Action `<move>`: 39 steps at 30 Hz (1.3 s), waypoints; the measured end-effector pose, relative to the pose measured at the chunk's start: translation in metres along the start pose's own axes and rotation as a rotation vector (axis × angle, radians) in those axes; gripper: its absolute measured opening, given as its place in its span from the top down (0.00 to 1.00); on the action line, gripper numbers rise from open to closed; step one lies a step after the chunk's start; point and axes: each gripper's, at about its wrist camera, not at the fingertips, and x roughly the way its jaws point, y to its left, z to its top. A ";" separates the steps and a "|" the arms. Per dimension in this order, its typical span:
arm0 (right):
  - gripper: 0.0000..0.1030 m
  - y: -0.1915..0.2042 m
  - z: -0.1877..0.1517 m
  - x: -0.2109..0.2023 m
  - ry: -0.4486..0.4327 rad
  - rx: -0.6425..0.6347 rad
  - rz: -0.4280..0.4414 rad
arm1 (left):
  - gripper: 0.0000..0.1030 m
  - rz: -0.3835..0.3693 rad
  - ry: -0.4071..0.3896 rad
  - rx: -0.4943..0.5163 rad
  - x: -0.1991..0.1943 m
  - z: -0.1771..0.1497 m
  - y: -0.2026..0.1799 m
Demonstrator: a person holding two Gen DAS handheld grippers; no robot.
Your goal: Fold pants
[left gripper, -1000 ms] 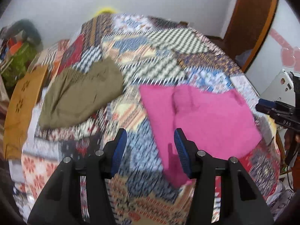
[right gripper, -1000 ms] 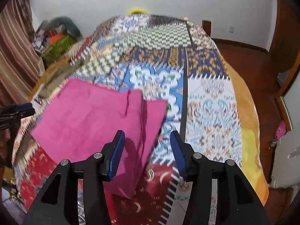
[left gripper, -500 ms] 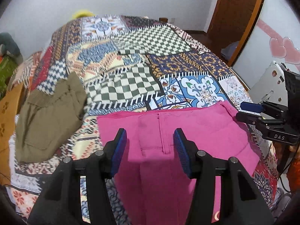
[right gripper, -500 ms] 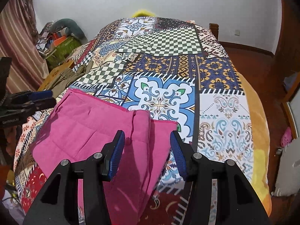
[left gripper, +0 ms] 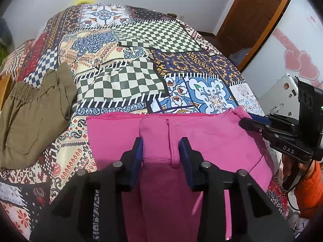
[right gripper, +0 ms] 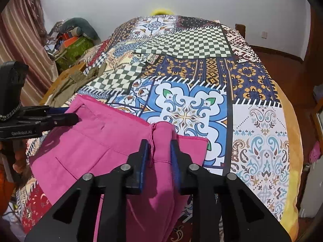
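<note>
Pink pants (left gripper: 212, 139) lie on the patchwork bed, waistband toward the far side, legs hanging over the near edge. My left gripper (left gripper: 161, 143) hovers over the waistband's middle with its jaws apart and pink cloth between them. In the right wrist view the pink pants (right gripper: 97, 141) fill the lower left. My right gripper (right gripper: 159, 143) has its jaws narrowed around a raised fold of the waistband. The right gripper also shows in the left wrist view (left gripper: 250, 122) at the pants' right corner, and the left gripper shows in the right wrist view (right gripper: 70, 117) at the left corner.
Olive pants (left gripper: 34, 115) lie on the bed to the left of the pink ones. The patchwork bedspread (left gripper: 129, 80) covers the bed. A wooden door (left gripper: 252, 16) stands at the right; clutter and a curtain (right gripper: 22, 46) are at the left.
Both grippers have moved forward and down onto the waistband. The right jaws have narrowed around a fold of pink cloth. The left jaws have also drawn closer together.
</note>
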 end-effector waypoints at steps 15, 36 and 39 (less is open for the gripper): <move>0.87 0.003 0.012 -0.007 -0.089 -0.008 0.014 | 0.80 -0.011 -0.100 0.022 -0.029 0.016 -0.006; 0.86 -0.008 0.016 0.032 -0.004 -0.027 -0.042 | 0.66 0.069 0.018 -0.002 0.023 0.018 0.019; 0.83 -0.011 0.018 0.027 0.007 -0.002 -0.029 | 0.63 0.077 0.007 -0.020 0.015 0.020 0.020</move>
